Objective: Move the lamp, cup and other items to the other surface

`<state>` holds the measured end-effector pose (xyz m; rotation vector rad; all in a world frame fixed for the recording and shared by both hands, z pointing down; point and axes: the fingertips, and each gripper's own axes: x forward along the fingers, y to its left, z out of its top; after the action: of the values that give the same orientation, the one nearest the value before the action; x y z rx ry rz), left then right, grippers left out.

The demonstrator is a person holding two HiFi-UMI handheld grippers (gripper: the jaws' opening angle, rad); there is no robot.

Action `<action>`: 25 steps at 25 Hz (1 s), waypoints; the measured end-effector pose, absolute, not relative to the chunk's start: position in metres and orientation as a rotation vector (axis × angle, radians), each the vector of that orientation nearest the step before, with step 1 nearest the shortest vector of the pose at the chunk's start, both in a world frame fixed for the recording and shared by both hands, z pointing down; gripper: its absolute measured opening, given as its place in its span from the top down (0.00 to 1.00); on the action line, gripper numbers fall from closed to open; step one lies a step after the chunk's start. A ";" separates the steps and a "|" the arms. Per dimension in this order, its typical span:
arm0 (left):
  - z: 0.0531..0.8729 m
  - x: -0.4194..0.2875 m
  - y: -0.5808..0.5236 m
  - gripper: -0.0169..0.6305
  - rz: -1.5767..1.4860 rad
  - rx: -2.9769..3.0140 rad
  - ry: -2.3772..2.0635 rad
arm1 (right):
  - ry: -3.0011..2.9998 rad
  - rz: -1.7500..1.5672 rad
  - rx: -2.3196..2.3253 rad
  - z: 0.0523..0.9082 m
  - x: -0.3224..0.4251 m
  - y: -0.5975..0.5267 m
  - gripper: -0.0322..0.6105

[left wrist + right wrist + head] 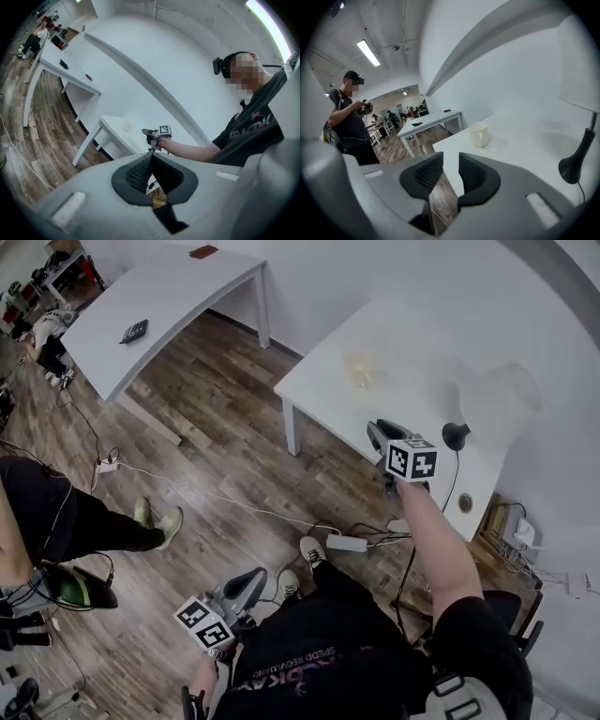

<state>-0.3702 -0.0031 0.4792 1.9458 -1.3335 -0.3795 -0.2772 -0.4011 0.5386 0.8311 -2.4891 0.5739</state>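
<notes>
Head view puts the right gripper (380,432) over the edge of the near table (323,381), centre right, jaws apart and empty. I judge it is reaching for the cup (478,134) standing there, and next it must straddle it. Right gripper view alone shows cup and lamp (572,168) crisply. Left gripper (251,579), lower left, is clenched, empty.

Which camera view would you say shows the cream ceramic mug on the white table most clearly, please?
The right gripper view: the cream ceramic mug stands upright on the white table, side and rim plain. The head view shows the mug from above, washed out; the left gripper view shows the mug only as a small pale blob.
</notes>
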 end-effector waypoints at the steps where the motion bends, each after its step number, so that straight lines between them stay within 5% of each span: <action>1: 0.482 -0.370 -0.005 0.98 -0.377 1.931 -1.340 | -2.475 0.574 0.839 0.545 -0.280 -0.414 0.79; 18: 0.513 -0.393 -0.031 0.98 -0.397 1.689 -1.475 | -2.198 0.556 0.854 0.630 -0.322 -0.563 0.71; 25: 0.521 -0.401 -0.027 0.98 -0.427 1.634 -1.496 | -2.175 0.515 0.824 0.643 -0.335 -0.570 0.86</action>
<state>-0.4013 -0.0269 0.5209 1.6342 -1.4959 -0.4273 -0.3350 -0.5699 0.6430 0.8244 -2.1747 0.5153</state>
